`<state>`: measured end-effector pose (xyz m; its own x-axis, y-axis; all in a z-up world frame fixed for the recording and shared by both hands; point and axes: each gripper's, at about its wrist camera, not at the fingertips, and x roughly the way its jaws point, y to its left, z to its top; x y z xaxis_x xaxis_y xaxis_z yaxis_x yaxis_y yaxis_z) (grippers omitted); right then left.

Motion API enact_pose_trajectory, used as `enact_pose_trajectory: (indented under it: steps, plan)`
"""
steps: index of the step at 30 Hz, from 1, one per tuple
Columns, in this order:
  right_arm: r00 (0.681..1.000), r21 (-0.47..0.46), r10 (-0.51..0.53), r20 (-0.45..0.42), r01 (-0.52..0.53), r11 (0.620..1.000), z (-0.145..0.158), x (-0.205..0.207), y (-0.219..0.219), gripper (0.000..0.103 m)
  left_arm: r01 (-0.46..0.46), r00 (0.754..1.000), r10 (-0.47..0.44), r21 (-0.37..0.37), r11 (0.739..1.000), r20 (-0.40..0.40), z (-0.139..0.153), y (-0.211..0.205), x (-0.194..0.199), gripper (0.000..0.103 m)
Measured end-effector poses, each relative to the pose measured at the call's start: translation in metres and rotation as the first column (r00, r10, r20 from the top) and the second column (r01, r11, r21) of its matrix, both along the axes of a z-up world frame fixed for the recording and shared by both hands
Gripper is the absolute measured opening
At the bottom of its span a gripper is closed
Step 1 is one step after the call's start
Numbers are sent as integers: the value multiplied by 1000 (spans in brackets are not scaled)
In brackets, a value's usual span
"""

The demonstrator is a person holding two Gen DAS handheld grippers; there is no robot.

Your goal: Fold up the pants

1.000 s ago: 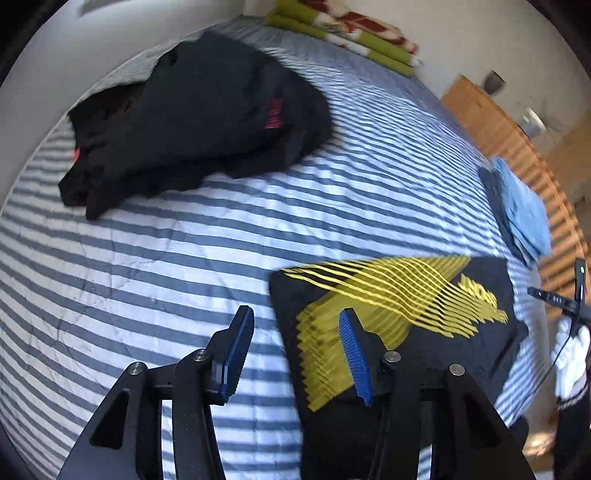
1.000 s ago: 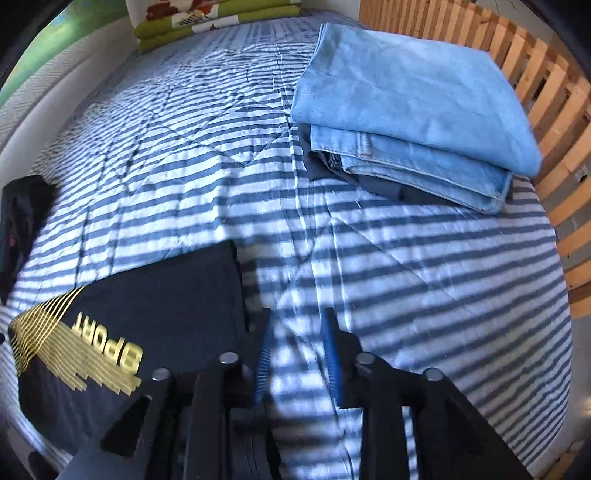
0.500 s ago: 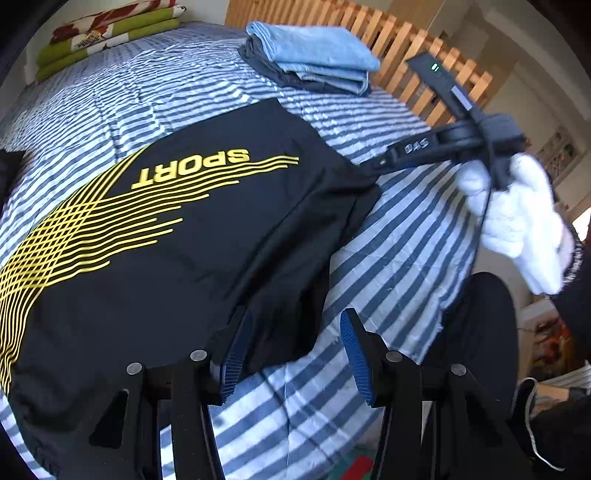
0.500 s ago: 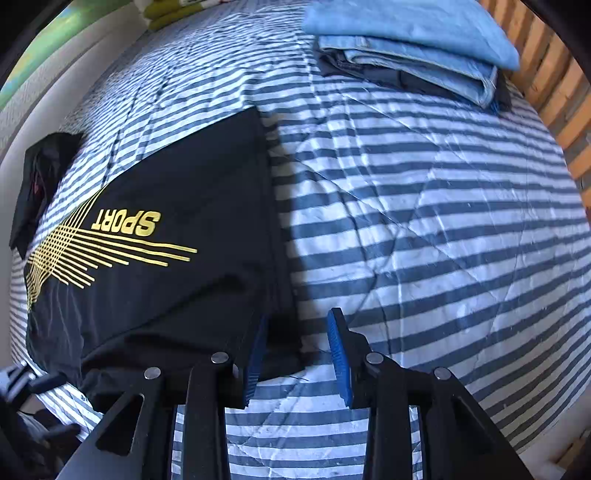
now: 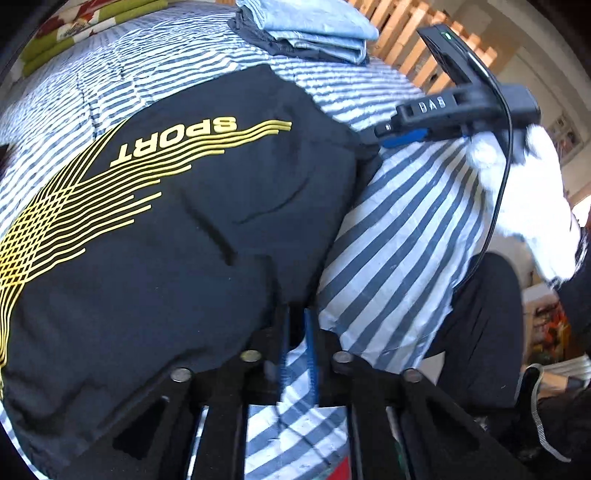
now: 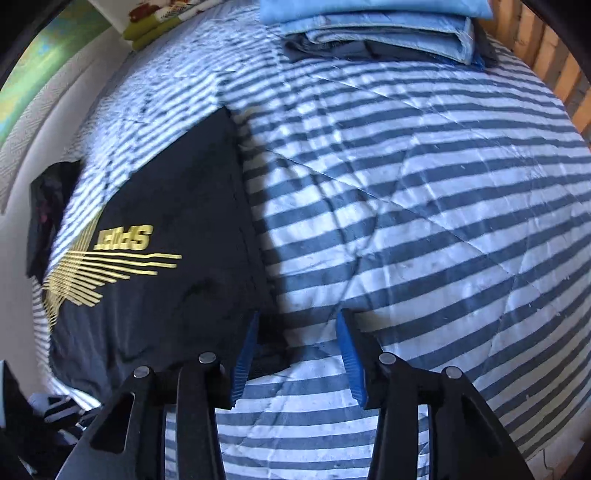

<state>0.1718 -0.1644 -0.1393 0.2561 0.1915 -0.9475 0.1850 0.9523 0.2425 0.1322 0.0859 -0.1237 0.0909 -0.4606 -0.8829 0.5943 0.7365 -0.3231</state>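
Black pants (image 5: 166, 258) with a yellow SPORT print lie folded flat on the striped bedspread (image 5: 399, 236). My left gripper (image 5: 296, 325) points down at their near corner. Its jaws are closing and stand narrow, with the dark edge of the fabric at the tips and striped sheet showing in the gap. My right gripper (image 6: 297, 332) hangs over the other near corner of the pants (image 6: 177, 221). Its jaws are opening, the corner lies between them, and the pads do not press on it. In the left wrist view the right gripper (image 5: 391, 134) sits at the pants' right corner, held by a white-gloved hand (image 5: 524, 192).
A stack of folded blue jeans (image 6: 380, 33) rests at the far end of the bed by wooden slats (image 5: 406, 48). A dark clothes pile (image 6: 51, 206) lies at the far left. Green pillows (image 5: 92, 26) are at the back. The person's dark leg (image 5: 480, 314) is beside the bed edge.
The left view swung from the dark clothes pile to the pants' near corner, and its jaws have narrowed. The right gripper dropped to the other corner and its jaws widened.
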Motion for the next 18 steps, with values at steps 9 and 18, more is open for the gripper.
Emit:
enact_pose_trajectory:
  steps: [9,18]
  plan:
    - [984,-30,172,49,-170,985,7,-6,46,39,-115,993,114,-64,991,-9,-5,13,28,55]
    - [989,-290,138,53,-117,950,20,-15,32,46,-565,824,565,8,825,-42,-12,209,29,66]
